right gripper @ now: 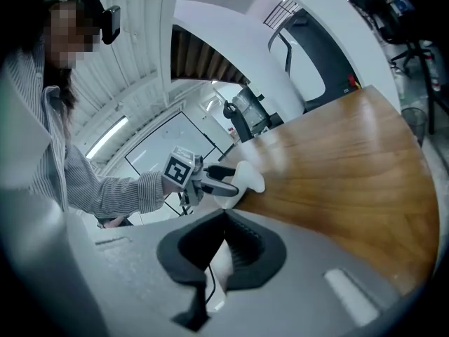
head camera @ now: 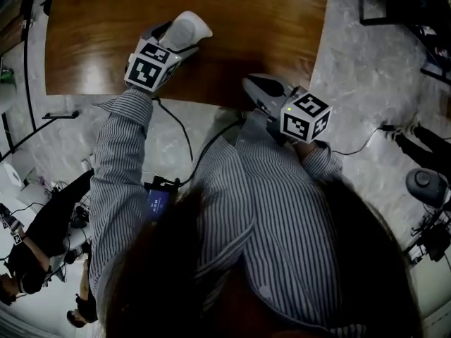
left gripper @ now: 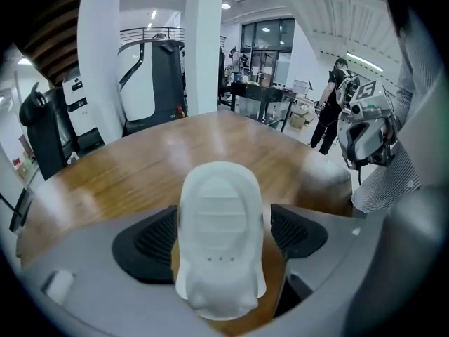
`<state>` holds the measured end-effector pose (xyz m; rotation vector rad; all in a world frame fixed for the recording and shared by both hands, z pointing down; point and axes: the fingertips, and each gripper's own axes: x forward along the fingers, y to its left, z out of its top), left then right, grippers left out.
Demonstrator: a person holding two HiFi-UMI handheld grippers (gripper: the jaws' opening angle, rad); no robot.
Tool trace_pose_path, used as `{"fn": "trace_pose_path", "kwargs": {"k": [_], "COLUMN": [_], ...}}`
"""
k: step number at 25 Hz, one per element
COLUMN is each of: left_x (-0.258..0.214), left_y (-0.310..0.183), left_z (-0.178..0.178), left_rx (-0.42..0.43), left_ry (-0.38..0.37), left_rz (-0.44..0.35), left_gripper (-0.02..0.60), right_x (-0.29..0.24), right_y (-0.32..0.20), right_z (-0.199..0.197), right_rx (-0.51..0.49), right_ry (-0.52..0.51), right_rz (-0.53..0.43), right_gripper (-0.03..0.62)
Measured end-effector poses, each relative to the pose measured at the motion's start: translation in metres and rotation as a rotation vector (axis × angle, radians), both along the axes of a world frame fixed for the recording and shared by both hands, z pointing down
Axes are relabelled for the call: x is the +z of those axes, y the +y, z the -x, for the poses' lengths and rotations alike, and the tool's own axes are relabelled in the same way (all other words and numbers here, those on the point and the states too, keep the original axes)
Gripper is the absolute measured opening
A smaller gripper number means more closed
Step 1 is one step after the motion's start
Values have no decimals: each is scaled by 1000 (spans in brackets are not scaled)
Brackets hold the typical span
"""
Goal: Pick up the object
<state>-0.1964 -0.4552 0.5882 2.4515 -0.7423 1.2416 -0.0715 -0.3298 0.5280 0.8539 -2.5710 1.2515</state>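
The object is a white, rounded plastic shell [head camera: 192, 27] lying on the brown wooden table [head camera: 246, 20] near its front edge. My left gripper [head camera: 176, 41] reaches over it from the front. In the left gripper view the shell [left gripper: 221, 223] fills the space between the black pads [left gripper: 158, 237]. The jaws stand wide, and a thin strip of wood shows beside the right pad. My right gripper [head camera: 257, 84] hovers at the table's front edge, to the right of the shell. Its tips meet with nothing between them [right gripper: 224, 216]. The right gripper view also shows the shell [right gripper: 247, 177].
The table's front edge [head camera: 211, 103] runs just under both grippers, with marble floor and black cables [head camera: 180, 129] below. A person in dark clothes [left gripper: 335, 97] stands beyond the table's far right. Other people [head camera: 35, 245] and a stool base [head camera: 423, 185] are on the floor at the sides.
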Motion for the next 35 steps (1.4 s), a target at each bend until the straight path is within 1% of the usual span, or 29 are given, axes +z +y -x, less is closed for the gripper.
{"fn": "trace_pose_path", "kwargs": {"k": [3,6,11,14,16,18,19,22,24,26,30,33,35], "left_x": [10,19,23,23,23,22,20,5,-9,-27,-72,-107,-131], "left_y": [-2,-5,-13,-12,-11,-11,-10,-5,-1,1,13,22,26], "left_z": [-6,-11,-13,-12,-11,-10,-9,-8,-8,-7,-8,-7,-3], "left_rx": [20,41,29,24,17,0,-15,-79,-124,-158,-211,-281,-352], "left_ry": [-18,-39,-24,-11,-16,-12,2,85,140,191,309,439,572], "left_rz": [20,17,22,25,36,48,54,60,48,12,-86,-164,-217], "left_gripper": [433,439,448,448,446,446,446,446,446,446,446,446,446], "right_x": [6,11,14,12,9,6,3,-4,-9,-17,-43,-62,-73], "right_y": [0,-3,-14,-17,-17,-18,-19,-20,-22,-28,-38,-50,-58], "right_z": [-4,-8,-7,-4,-2,0,1,2,-1,-1,10,20,26], "right_rx": [13,22,34,33,29,24,21,11,2,-6,-31,-66,-91], "right_ry": [-7,-9,-3,0,2,3,4,9,12,8,3,9,16], "right_rz": [15,24,37,28,19,10,3,-30,-55,-84,-146,-214,-257], "right_gripper": [2,2,2,2,2,2,2,2,2,2,2,2,2]}}
